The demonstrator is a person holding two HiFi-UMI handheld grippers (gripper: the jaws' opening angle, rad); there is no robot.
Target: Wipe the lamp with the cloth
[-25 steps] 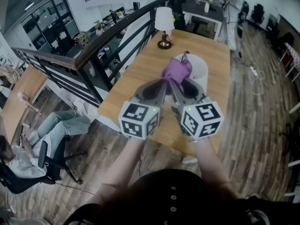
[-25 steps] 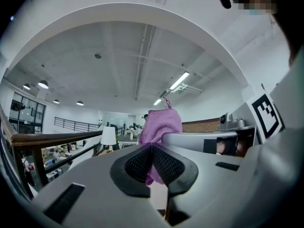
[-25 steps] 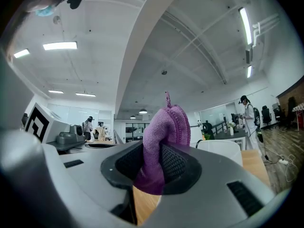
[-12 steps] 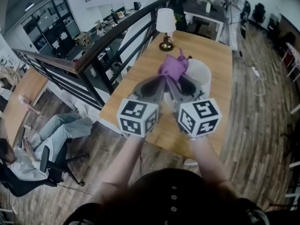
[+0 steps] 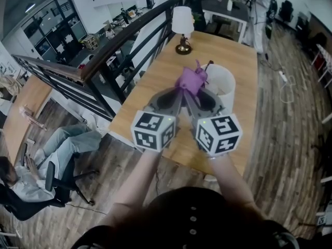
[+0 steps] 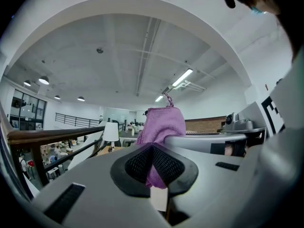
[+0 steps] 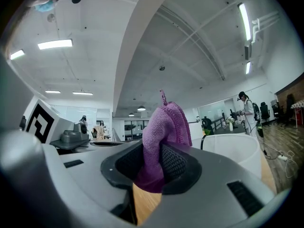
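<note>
Fingertips (image 7: 176,163) pinching bunched cloth (image 7: 164,127), long axis along jaws

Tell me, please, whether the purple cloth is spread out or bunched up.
Bunched up: the cloth is a gathered clump, pinched in the shut jaws of the left gripper and the right gripper.
</note>
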